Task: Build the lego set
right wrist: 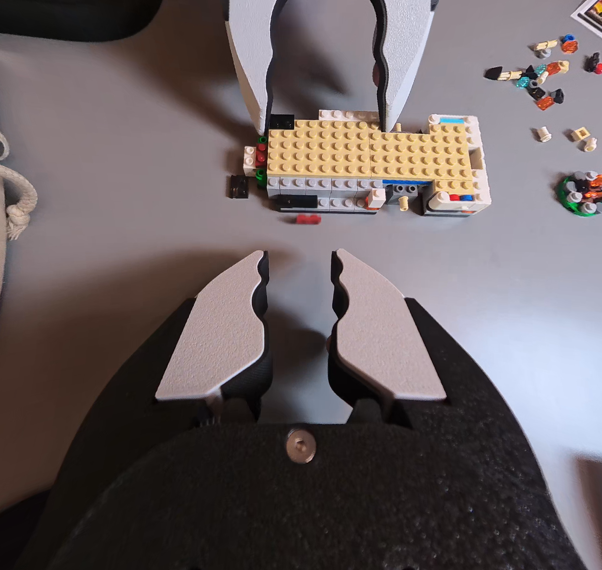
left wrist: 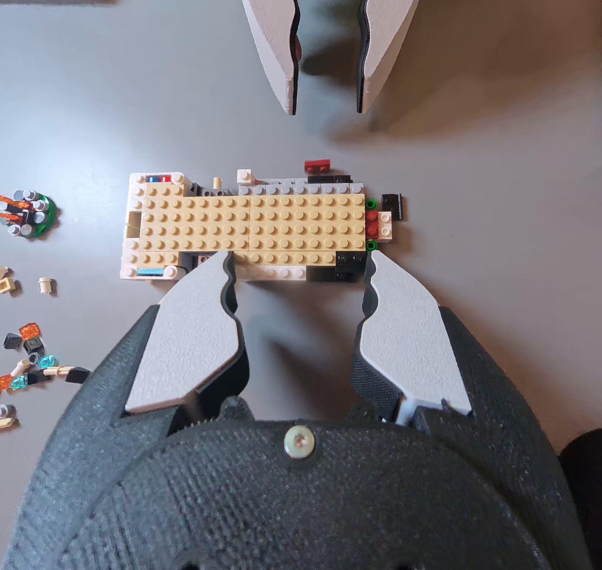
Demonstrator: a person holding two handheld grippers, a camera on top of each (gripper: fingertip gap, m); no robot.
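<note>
Sitting at the left edge of the left wrist view, a round green base with grey pegs and orange clear bits (left wrist: 31, 214) rests on the grey table (left wrist: 97, 115), with a scatter of small loose pieces (left wrist: 32, 355) nearer the camera. Any sweep of a gripper out that way would likely send those tiny parts rolling.

Toward the middle lies the long brick model (left wrist: 247, 222), topped with tan studded plates and edged in white, grey and black. The left gripper (left wrist: 299, 255) has its fingers spread wide along the model's near side: the left finger (left wrist: 208, 271) lies over the near edge around mid-length, and the right finger (left wrist: 387, 271) sits just off the black end corner, beside a small green stud (left wrist: 371, 245). Whether either pad touches the bricks cannot be told, and nothing is clamped. Squeezing lengthwise from here could split the model at the seam between its two tan plates, or knock off the red and white bricks (left wrist: 379, 224) at its end.

Right of that end, a loose black piece (left wrist: 394, 207) lies just beside the model, and a loose red brick (left wrist: 317, 166) lies by the far side. The right gripper (right wrist: 299, 255) hovers over bare table short of the red brick, fingers partly apart and empty; a hasty reach could flick that brick away.
</note>
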